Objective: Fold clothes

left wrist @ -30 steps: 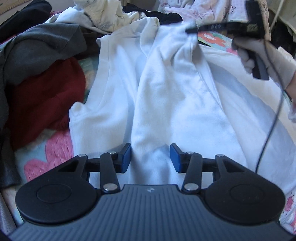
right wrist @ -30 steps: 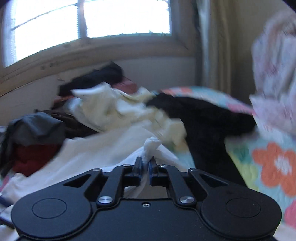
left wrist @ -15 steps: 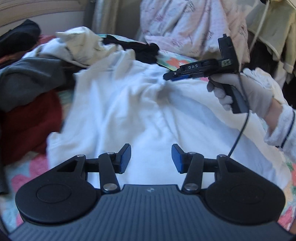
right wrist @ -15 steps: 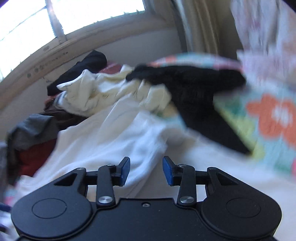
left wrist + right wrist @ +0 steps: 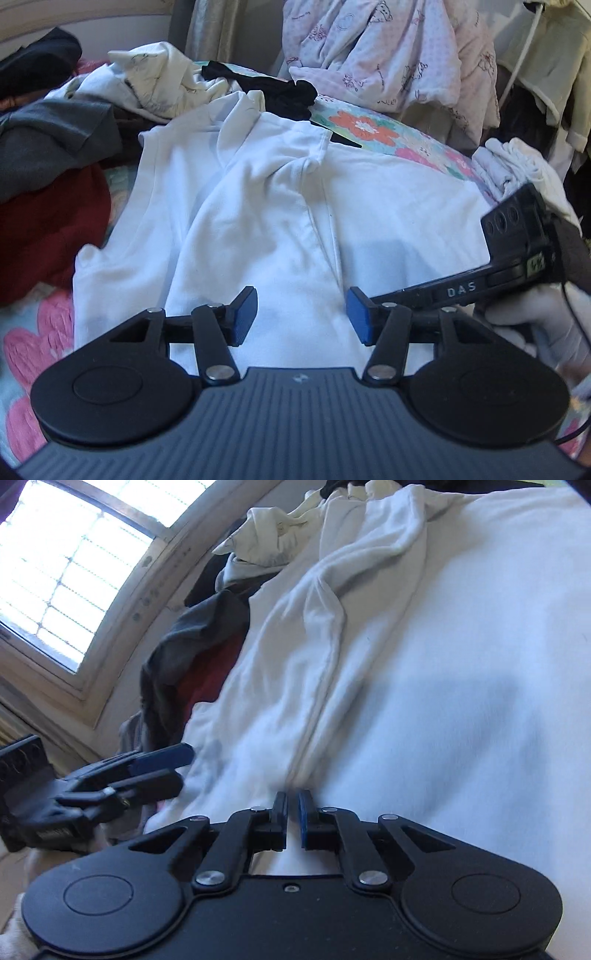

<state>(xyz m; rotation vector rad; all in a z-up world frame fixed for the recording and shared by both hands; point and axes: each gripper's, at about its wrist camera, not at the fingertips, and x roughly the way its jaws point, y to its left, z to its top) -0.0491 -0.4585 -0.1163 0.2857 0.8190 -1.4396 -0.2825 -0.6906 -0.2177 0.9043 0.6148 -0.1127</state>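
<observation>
White garment (image 5: 280,221): R gripper (image 5: 292,814) low, pinched; L gripper (image 5: 301,319) opening.

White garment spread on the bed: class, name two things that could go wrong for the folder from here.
1. The right claw is shut at a ridge of the white garment; whether it grips cloth is unclear. Pulling may lift one layer only or slip, skewing the fold.
2. The left claw, opening, holds nothing, so the left side lies loose and may drag into the grey garment and red garment beside it.

The shirt (image 5: 280,206) lies spread on the bedspread (image 5: 373,127), a clothes pile (image 5: 55,140) at its left.
</observation>
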